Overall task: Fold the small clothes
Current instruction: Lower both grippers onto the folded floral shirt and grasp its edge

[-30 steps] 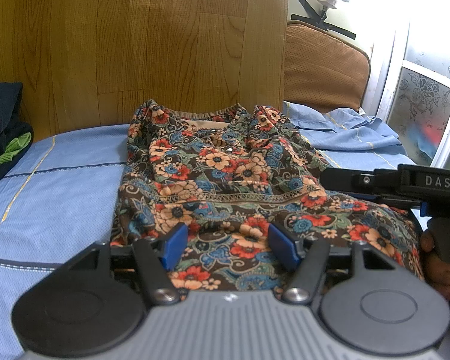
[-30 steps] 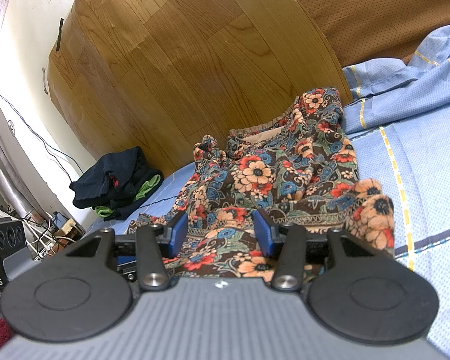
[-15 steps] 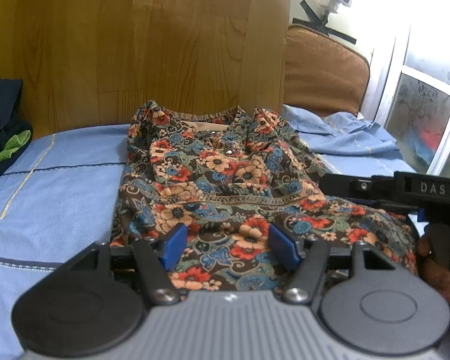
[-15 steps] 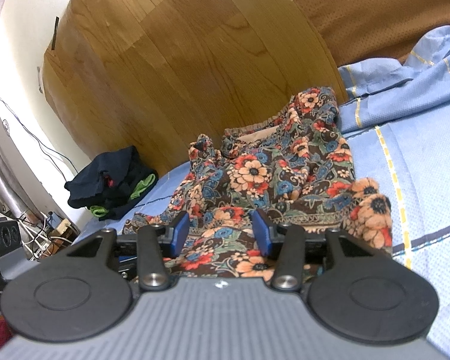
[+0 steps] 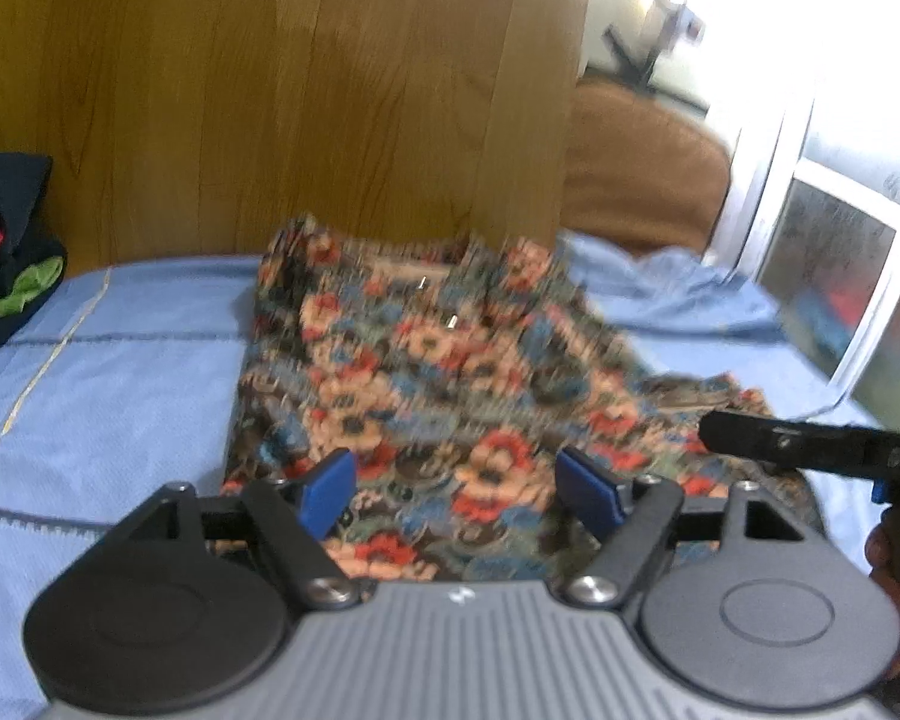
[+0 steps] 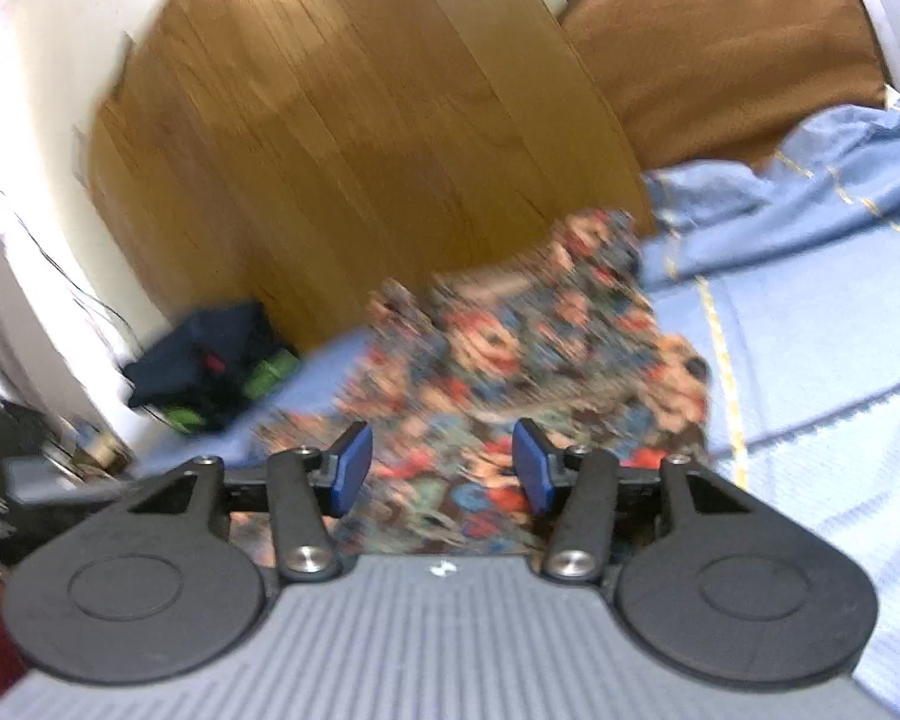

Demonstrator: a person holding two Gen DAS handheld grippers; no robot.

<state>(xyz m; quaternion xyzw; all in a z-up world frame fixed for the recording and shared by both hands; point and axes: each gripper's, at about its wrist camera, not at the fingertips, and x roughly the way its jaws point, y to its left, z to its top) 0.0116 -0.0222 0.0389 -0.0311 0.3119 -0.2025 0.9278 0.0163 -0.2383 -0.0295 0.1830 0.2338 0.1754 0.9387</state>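
We see the flowered garment lying spread on the blue bed sheet, its far edge near the wooden headboard. Our left gripper has just been opening its fingers; they stand wide over the cloth and hold nothing. Our right gripper is about half open above the same garment, not gripping it.

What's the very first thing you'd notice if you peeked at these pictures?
The flowery garment pops out first, lying rumpled in the middle of the blue bedsheet, below a big wooden board. Next, the dark clothes pile with a green bit, at the sheet's far left edge.
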